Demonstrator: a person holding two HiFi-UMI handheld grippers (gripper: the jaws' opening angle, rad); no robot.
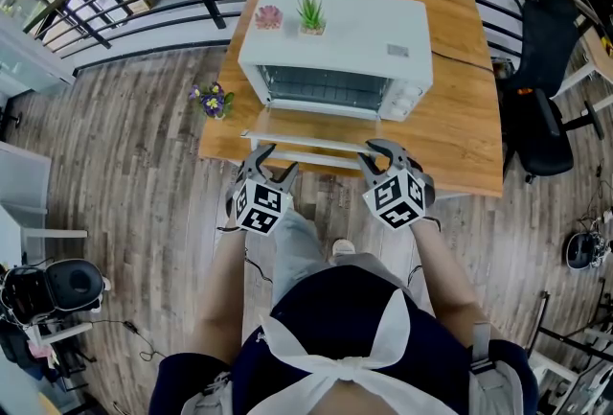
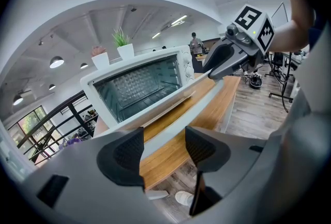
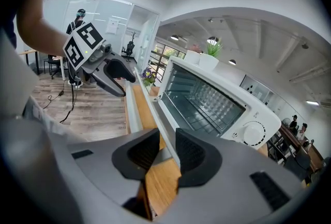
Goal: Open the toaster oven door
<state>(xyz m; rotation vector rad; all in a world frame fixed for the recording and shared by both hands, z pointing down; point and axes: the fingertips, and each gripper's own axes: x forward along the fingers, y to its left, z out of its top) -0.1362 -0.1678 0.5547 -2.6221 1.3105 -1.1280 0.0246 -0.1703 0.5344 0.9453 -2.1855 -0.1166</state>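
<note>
Right gripper (image 3: 168,148) jaws narrow, closed on the front edge of the door (image 3: 160,121). Left gripper (image 2: 164,137) jaws wider, straddling the handle (image 2: 190,113) without pressing. The door lies lowered before the toaster oven (image 1: 335,30) on the desk (image 1: 460,135). Ease both ends evenly; desk edge just beyond, open floor past it.
</note>
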